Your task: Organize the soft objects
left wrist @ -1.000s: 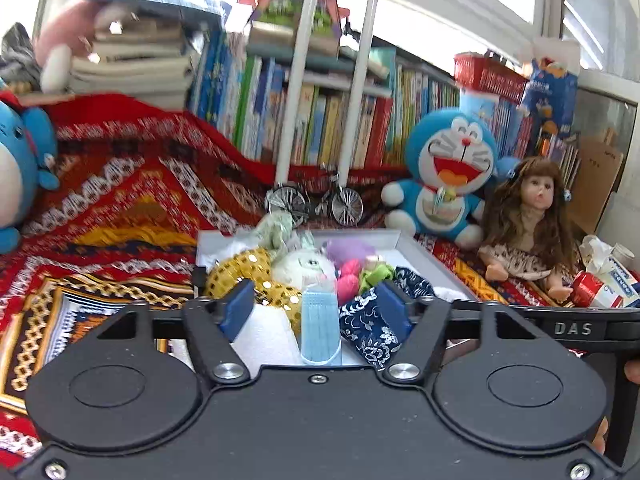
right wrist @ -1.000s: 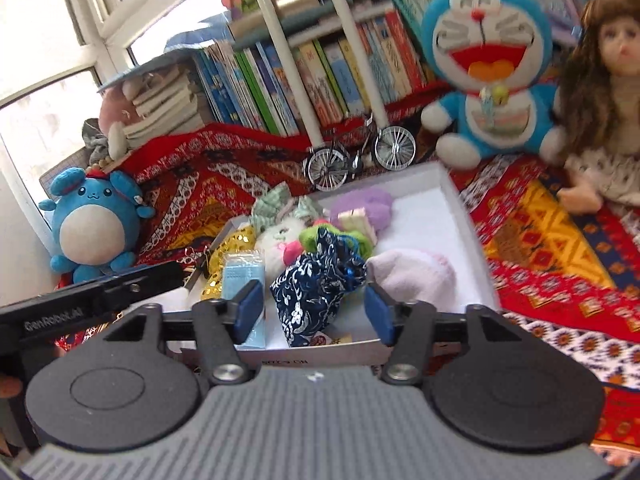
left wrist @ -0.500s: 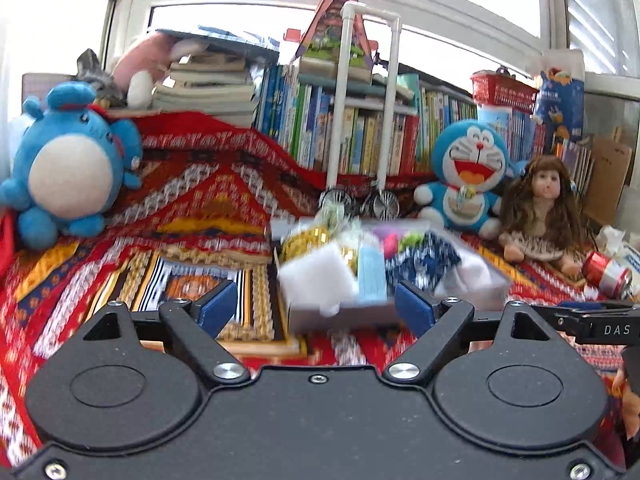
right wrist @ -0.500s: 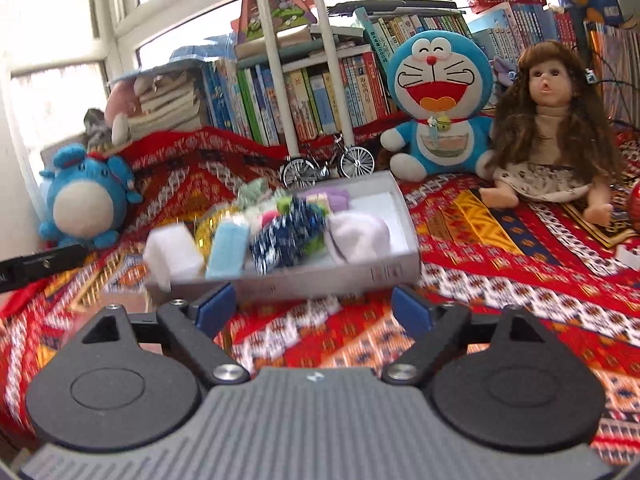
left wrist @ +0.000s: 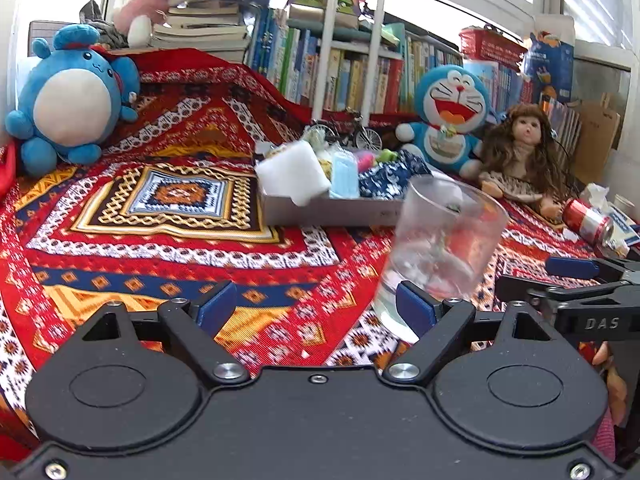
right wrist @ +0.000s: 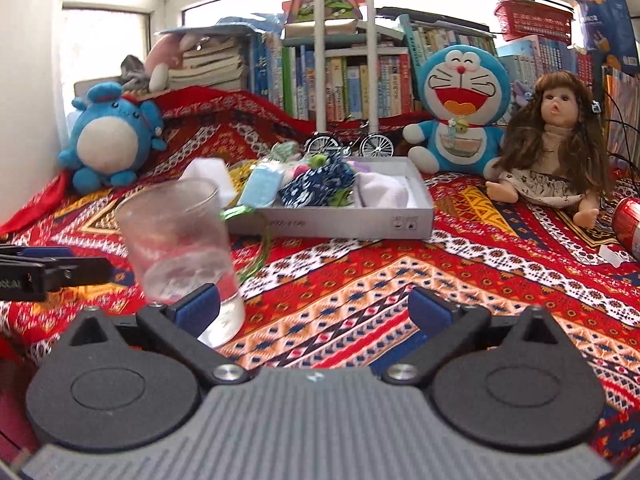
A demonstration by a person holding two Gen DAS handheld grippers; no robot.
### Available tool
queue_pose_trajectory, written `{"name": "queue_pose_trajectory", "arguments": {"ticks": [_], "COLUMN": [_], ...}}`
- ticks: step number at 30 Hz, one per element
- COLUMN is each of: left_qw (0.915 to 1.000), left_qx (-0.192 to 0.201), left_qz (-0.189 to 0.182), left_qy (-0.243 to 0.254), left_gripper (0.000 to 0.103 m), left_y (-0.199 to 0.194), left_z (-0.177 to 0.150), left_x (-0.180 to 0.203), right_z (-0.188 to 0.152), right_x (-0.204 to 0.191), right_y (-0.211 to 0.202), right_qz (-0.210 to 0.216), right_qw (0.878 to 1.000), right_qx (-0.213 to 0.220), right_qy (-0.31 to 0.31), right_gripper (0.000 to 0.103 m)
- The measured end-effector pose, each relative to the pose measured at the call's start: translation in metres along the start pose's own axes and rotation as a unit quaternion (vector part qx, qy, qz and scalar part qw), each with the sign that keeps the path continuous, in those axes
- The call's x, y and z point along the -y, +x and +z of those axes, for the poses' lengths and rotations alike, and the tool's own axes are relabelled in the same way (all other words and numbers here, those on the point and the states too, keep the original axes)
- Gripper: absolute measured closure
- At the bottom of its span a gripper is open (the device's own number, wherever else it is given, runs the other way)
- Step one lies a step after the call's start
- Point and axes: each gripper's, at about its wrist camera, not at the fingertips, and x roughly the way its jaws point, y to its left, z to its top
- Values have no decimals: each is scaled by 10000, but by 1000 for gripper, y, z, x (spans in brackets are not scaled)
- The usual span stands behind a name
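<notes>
Soft objects (right wrist: 320, 184) in tray (right wrist: 344, 222); both grippers (left wrist: 316, 308) (right wrist: 314, 308) spread.

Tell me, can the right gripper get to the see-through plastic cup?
Probably yes. The clear plastic cup stands just by the right gripper, whose jaws are open and empty; only bare patterned red cloth lies between them.

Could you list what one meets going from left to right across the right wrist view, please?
Round blue plush → clear glass → grey box of soft items → Doraemon plush → long-haired doll → red can.
</notes>
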Motion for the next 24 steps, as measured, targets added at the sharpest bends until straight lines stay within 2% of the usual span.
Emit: {"name": "queue_pose_trajectory", "arguments": {"ticks": [7, 15, 24], "left_qw": [9995, 9988, 9984], "left_qx": [-136, -437, -416], "left_qz": [146, 199, 359], "left_qy": [250, 57, 98], "left_gripper": [17, 16, 10], "left_y": [3, 12, 17], "left_z": [-14, -24, -26], "left_x": [13, 13, 14], "right_z": [-11, -20, -25], "right_x": [-12, -20, -21], "right_y": [2, 7, 14], "right_qz": [-66, -193, -324], "right_qw": [9996, 9984, 9975], "right_qx": [-181, -387, -520], "right_qy": [-209, -366, -346], "right_gripper": [0, 0, 0]}}
